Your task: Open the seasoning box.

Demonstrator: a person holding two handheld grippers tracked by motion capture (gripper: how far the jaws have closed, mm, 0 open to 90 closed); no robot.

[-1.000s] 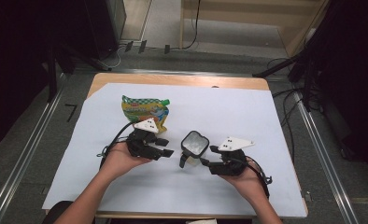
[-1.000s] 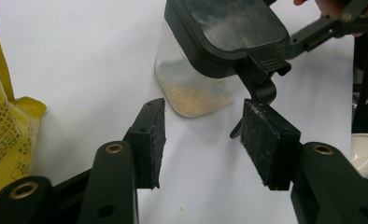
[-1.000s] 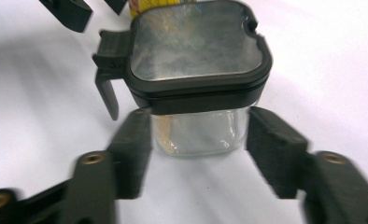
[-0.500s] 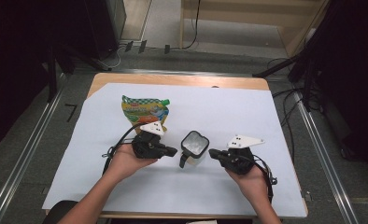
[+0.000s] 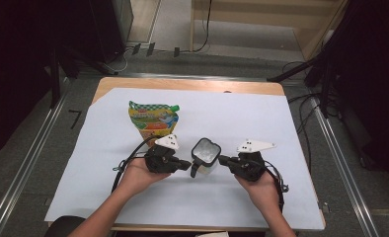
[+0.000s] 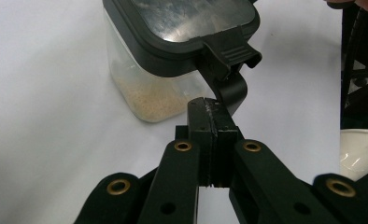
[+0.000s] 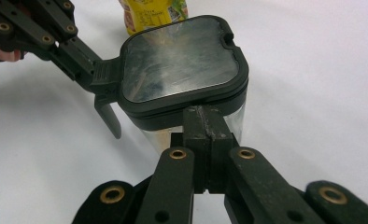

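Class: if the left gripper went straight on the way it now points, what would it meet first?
Most likely the black latch tab on the clear container; the left gripper, fingers shut, sits just short of it, though depth is unclear.

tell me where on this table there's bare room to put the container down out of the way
Bare white sheet lies right of the clear plastic container with the black lid, reaching the wooden table edge. Another free strip runs along the near edge, between the forearms. It is crowded at centre-left: the yellow snack pouch, left claw and right claw flank the container.
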